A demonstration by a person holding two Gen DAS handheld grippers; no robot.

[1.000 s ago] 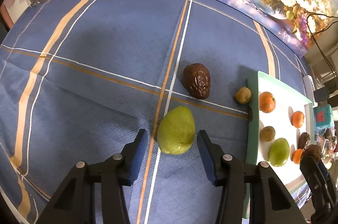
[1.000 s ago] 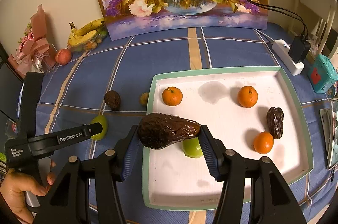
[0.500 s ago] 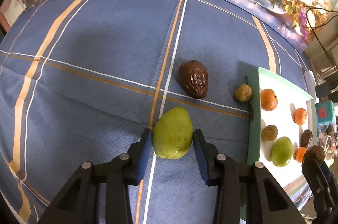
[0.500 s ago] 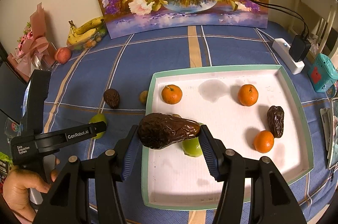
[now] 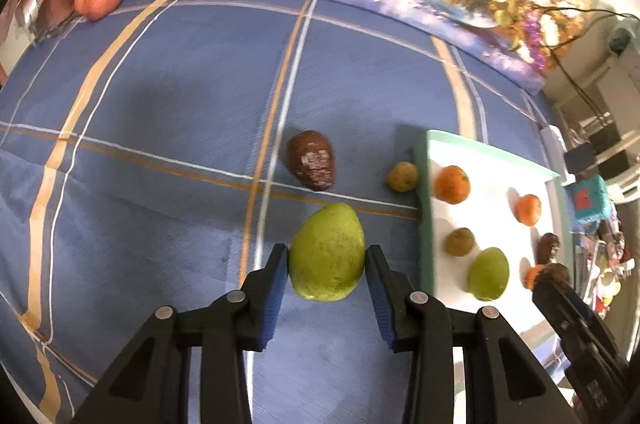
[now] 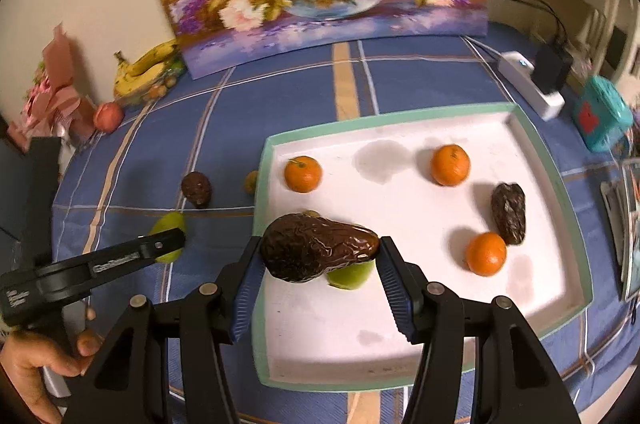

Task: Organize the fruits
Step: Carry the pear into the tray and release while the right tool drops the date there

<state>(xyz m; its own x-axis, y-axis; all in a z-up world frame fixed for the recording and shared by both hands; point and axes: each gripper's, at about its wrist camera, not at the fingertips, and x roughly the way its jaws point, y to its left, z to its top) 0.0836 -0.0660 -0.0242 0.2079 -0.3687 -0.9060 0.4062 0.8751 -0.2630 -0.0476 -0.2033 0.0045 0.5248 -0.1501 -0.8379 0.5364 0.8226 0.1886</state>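
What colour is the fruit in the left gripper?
Yellow-green fruit, clearest in the left wrist view.

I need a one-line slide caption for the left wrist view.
Left gripper clamps a green pear on the blue tablecloth, beside the tray of sorted fruit.

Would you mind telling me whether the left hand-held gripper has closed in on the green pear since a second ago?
Yes. The left hand-held gripper has closed inward; its pads now press the green pear, beside the tablecloth's orange stripe.
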